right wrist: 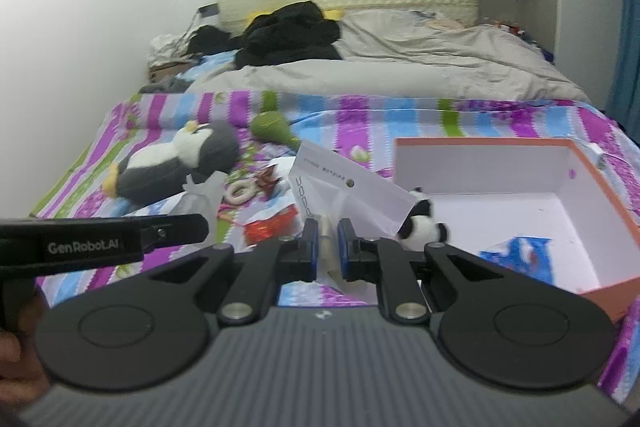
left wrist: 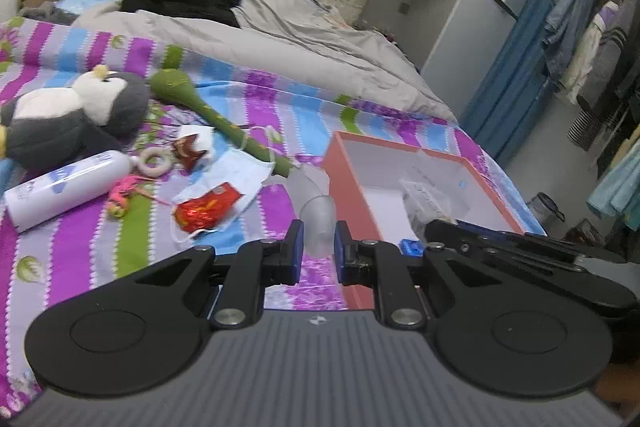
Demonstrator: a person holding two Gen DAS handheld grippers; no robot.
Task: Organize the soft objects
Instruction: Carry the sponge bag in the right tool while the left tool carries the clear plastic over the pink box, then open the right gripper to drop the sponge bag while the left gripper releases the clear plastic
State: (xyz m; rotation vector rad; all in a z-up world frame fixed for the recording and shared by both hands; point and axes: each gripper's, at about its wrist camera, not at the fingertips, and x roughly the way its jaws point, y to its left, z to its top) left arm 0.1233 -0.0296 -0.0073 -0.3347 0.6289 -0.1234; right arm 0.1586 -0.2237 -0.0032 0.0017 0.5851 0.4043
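bed scene, striped sheet (left wrist: 80, 259). left to right: penguin plush (left wrist: 68, 111) lies far left, white bottle (left wrist: 68, 189) in front of it, green plush stem (left wrist: 224, 121) running diagonally just beside, face mask (left wrist: 228, 183) with a red wrapper (left wrist: 206, 209) on it, then the orange box (left wrist: 348, 183) with white interior at right.

left gripper (left wrist: 319, 241): pads pinched on a translucent soft piece (left wrist: 318, 217), held just outside the box's near left wall. right gripper (right wrist: 328, 247): closed on a white plastic pouch (right wrist: 344, 187), which stands up above the fingers, near the box's left wall. in the right wrist view a small panda plush (right wrist: 420, 223) sits at the box's near left corner and a blue packet (right wrist: 520, 257) lies on the box floor.

judgement: step in hand is carrying 2 soft items to the box; both are gripped, neither is dropped in. sorting looks early, since the penguin plush, mask and green stem are all outside the box.

next move calls for shifting each gripper rightward over the rim, then releasing above bare floor, clear of the panda. the pouch is floppy and may catch the wall.
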